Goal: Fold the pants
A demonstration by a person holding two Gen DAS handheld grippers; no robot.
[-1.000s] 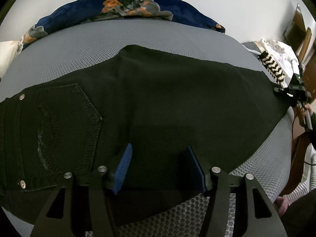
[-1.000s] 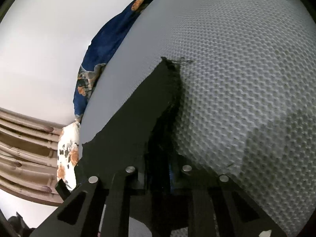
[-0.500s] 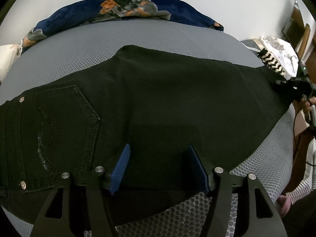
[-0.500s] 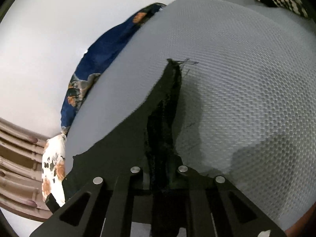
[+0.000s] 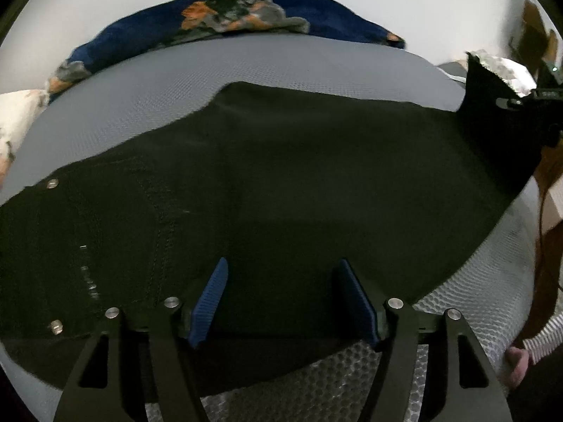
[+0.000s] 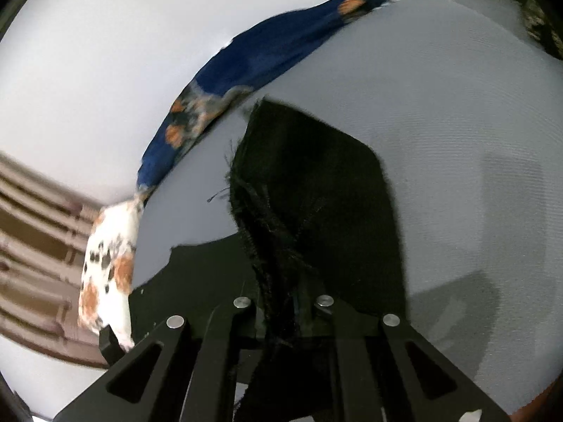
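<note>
Black pants lie spread across the grey mesh bed, back pocket at the left, leg ends to the right. My left gripper is open, its blue pads just above the pants' near edge, holding nothing. My right gripper is shut on the frayed leg hem and holds it lifted above the bed. The right gripper also shows in the left wrist view at the far right, with the raised hem beside it.
A navy floral blanket lies along the bed's far edge by the white wall. A white spotted pillow sits at the bed's left end. White and striped cloth lies at the far right. The person's sleeve and hand are at lower right.
My right gripper has lifted the leg hem off the bed and swung it up and leftward. The left gripper has hardly moved and stays open.
</note>
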